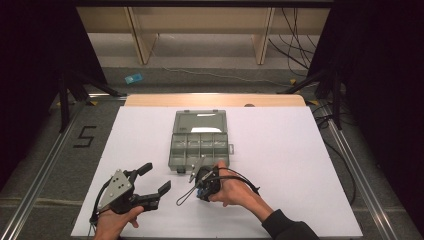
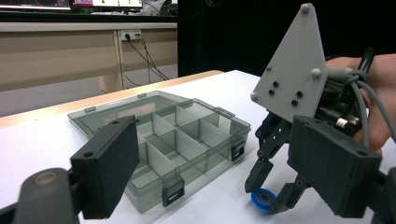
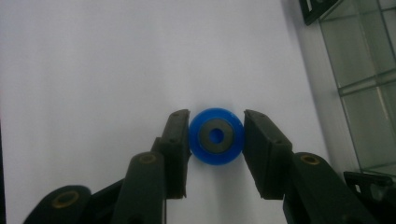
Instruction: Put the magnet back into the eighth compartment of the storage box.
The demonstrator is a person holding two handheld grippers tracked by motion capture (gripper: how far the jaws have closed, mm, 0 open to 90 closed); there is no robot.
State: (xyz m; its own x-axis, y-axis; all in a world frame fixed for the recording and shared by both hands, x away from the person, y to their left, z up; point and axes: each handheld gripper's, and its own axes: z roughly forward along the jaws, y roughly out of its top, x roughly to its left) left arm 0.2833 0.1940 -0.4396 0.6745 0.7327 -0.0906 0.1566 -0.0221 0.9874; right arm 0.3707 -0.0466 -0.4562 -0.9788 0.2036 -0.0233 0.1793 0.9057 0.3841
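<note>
Lying open, compartment box

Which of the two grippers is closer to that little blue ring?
The right. The right gripper has its jaws shut on the blue ring, on the white table. The left gripper sits open, off to the ring's left.

Counts: 1 clear organiser box, lid open, w/ 8 compartments, 2 rows of 4. 2 black latches on its front edge per left gripper view. 1 blue ring w/ grey centre, lying on the white sheet; 1 sheet, 1 table. 2 grippers: left gripper, right gripper, 2 jaws each. 2 hands. 1 blue item on floor, kind unclear.
</note>
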